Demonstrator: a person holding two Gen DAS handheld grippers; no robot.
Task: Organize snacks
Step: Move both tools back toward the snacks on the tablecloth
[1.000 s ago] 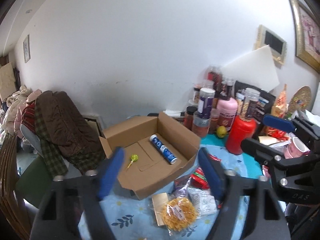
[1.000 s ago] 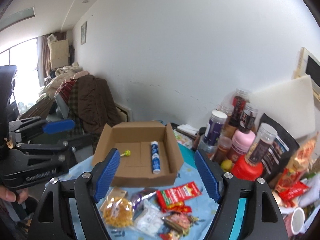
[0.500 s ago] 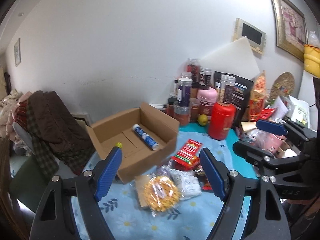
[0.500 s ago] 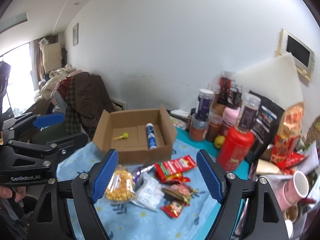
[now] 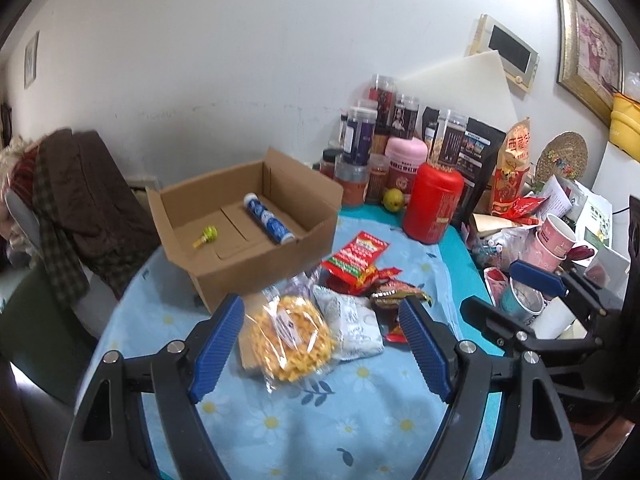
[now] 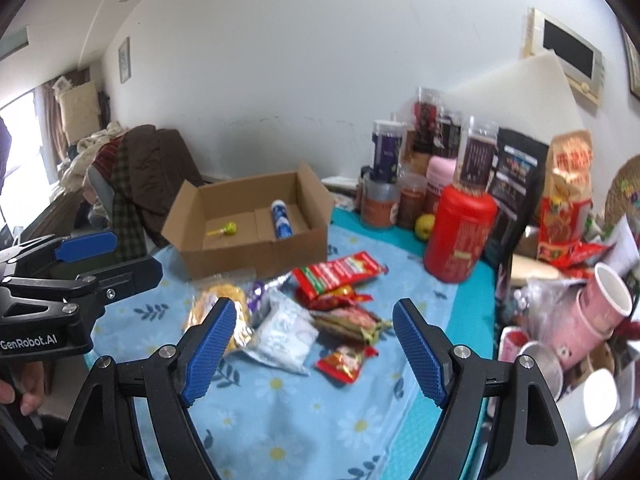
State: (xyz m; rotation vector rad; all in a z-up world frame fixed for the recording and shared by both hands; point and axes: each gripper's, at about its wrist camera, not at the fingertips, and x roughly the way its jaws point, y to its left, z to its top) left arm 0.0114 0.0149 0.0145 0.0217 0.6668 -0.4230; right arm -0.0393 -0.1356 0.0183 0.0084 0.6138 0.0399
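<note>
Both claws, left claw (image 5: 322, 344) and right claw (image 6: 308, 346), are spread wide and empty above snack packets (image 5: 340, 292) heaped on the bench (image 5: 360, 420), just beside a cardboard box (image 5: 256, 236) holding a tube (image 5: 267, 220) and lollipop (image 5: 206, 237).

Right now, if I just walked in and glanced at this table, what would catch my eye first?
Probably the open cardboard box at the table's far left, holding only a blue tube and a small yellow lollipop. In front of it, a heap of snack packets sprawls on the blue flowered cloth, led by a yellow bag and a red packet. A big red canister stands before the crowded jars behind.
</note>
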